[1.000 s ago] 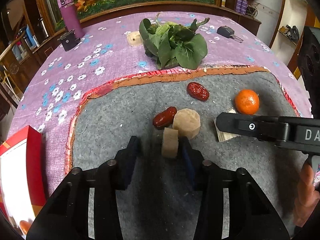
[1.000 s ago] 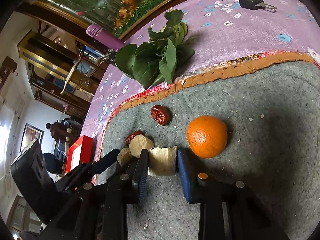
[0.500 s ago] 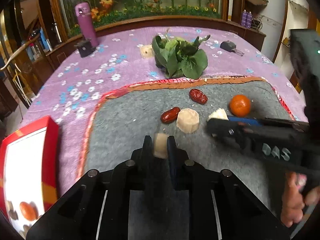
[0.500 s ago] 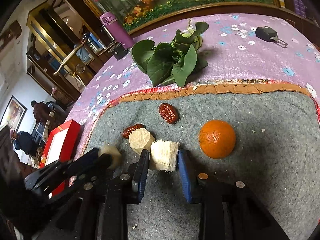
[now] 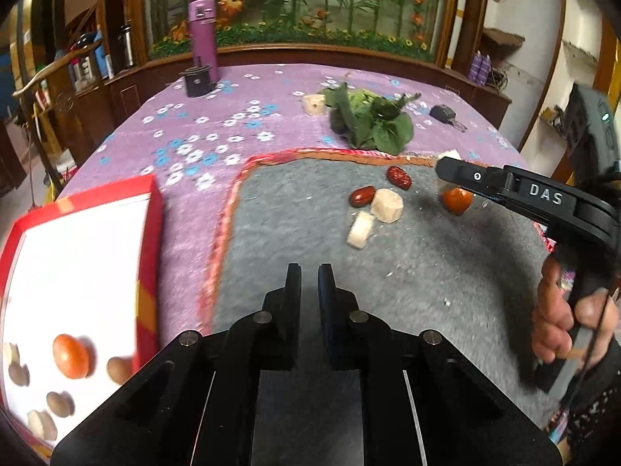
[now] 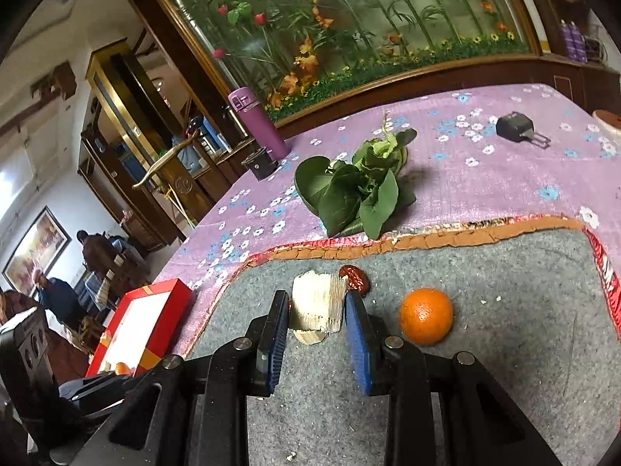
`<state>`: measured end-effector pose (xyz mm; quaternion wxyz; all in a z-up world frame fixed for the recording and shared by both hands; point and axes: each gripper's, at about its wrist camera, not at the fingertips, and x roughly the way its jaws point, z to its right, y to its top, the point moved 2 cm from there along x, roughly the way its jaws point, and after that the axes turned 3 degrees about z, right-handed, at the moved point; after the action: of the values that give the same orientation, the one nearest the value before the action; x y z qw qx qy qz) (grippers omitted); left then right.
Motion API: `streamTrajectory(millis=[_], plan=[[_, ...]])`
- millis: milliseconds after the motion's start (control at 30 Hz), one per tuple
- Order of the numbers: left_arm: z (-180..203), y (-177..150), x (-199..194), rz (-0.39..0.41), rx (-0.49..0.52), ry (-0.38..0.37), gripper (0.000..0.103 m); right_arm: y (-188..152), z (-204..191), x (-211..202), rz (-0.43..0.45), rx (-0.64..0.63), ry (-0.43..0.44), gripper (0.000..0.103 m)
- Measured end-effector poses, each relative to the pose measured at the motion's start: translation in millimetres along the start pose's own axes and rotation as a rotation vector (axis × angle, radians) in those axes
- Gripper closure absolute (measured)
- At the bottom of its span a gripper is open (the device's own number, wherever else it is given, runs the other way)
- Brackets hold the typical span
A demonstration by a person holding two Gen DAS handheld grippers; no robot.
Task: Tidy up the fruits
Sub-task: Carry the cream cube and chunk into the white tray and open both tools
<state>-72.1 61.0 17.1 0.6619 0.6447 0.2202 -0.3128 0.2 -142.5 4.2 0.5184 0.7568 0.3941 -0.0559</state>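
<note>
My left gripper (image 5: pixel 309 275) is shut with nothing in it, low over the grey mat (image 5: pixel 427 291). Ahead of it on the mat lie a pale oblong chunk (image 5: pixel 361 229), a round pale slice (image 5: pixel 386 205), two red dates (image 5: pixel 362 196) (image 5: pixel 399 177) and an orange (image 5: pixel 457 199). My right gripper (image 6: pixel 315 296) is shut on a ribbed pale chunk (image 6: pixel 318 310), lifted off the mat, with the orange (image 6: pixel 426 316) to its right. At the left, a red box (image 5: pixel 153 209) holds several fruits.
Leafy greens (image 5: pixel 368 124), a car key (image 5: pixel 444 113), a pale piece (image 5: pixel 314 104), a purple bottle (image 5: pixel 202 39) and a black holder (image 5: pixel 197 81) lie on the purple flowered cloth. A hand (image 5: pixel 562 322) grips the right tool. People stand far left (image 6: pixel 50 295).
The pale oblong chunk, between the left jaws half a second ago, now lies on the mat; the left gripper drew back, rose and shut empty. The right gripper lifted its ribbed chunk.
</note>
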Motion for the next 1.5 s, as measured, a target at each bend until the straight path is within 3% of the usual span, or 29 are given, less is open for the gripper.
streamTrajectory(millis=[300, 500, 600, 700, 900, 967, 1000, 1033, 1133, 1233, 1267, 1300, 1500], plan=[[-34.1, -16.2, -36.4, 0.040, -0.071, -0.017, 0.095, 2.0, 12.4, -5.5, 0.025, 0.036, -0.021, 0.074], [-53.4, -22.0, -63.6, 0.073, -0.083, 0.008, 0.095, -2.0, -2.3, -5.2, 0.009, 0.038, 0.027, 0.074], [-44.4, -16.7, -64.3, 0.084, -0.025, 0.019, 0.095, -1.0, -5.7, -7.5, 0.028, 0.069, 0.058, 0.074], [-19.2, -5.5, -44.3, 0.044, 0.042, -0.051, 0.095, -0.5, -3.1, -6.8, 0.037, 0.067, 0.027, 0.074], [23.4, 22.5, 19.4, -0.021, 0.116, -0.121, 0.091, -0.1, 13.1, -2.4, 0.018, 0.101, -0.011, 0.074], [32.0, 27.2, 31.1, -0.043, 0.141, -0.164, 0.080, 0.5, 17.9, -0.6, 0.011, 0.117, -0.014, 0.074], [35.0, 29.3, 38.3, -0.055, 0.149, -0.168, 0.070, 1.0, 20.8, 0.4, 0.007, 0.127, -0.012, 0.074], [38.0, 31.5, 44.3, -0.058, 0.152, -0.152, 0.068, 1.7, 23.0, 0.9, 0.004, 0.141, -0.006, 0.074], [47.2, 36.9, 51.3, -0.054, 0.181, -0.178, 0.068, 4.0, 25.7, -1.2, 0.011, 0.161, 0.014, 0.074], [54.8, 38.9, 64.8, -0.078, 0.239, -0.148, 0.069, 6.6, 26.5, -4.1, 0.019, 0.177, 0.031, 0.074], [55.8, 38.1, 68.4, -0.087, 0.251, -0.142, 0.074, 7.3, 26.8, -4.7, 0.020, 0.182, 0.037, 0.074], [56.6, 37.5, 73.7, -0.099, 0.262, -0.137, 0.086, 7.9, 27.4, -5.3, 0.020, 0.187, 0.043, 0.074], [55.5, 32.1, 74.7, -0.089, 0.315, -0.115, 0.090, 10.0, 27.2, -4.6, 0.016, 0.190, 0.050, 0.074]])
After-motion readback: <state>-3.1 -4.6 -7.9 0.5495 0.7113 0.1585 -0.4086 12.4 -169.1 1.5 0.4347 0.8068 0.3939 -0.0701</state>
